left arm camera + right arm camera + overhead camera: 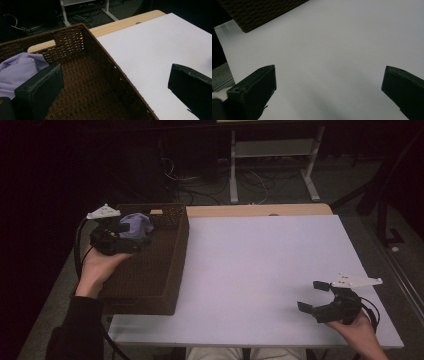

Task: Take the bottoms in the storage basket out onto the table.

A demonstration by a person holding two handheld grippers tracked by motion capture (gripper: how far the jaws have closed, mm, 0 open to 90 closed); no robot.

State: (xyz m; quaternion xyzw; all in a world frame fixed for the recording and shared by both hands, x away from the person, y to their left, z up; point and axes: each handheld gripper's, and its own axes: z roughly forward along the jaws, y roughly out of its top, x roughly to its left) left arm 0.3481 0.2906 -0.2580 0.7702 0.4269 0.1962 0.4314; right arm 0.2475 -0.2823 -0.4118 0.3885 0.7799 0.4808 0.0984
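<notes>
A brown woven basket (182,245) stands on the left part of the white table (270,270). A crumpled lilac cloth (137,225) lies in its far left corner. My left gripper (134,234) hovers over the basket beside the cloth, jaws wide apart. In the left gripper view the cloth (20,67) sits behind the left jaw and nothing is between the jaws of the left gripper (116,75). My right gripper (312,296) is open over the table's near right corner. In the right gripper view, the right gripper (329,72) holds nothing.
The basket's tall woven wall (100,52) separates its inside from the white tabletop (160,45). A strip of wooden table edge (260,210) runs along the back. Beyond it are a white frame's legs (232,175) and cables on the floor. The basket's corner (262,12) shows far off.
</notes>
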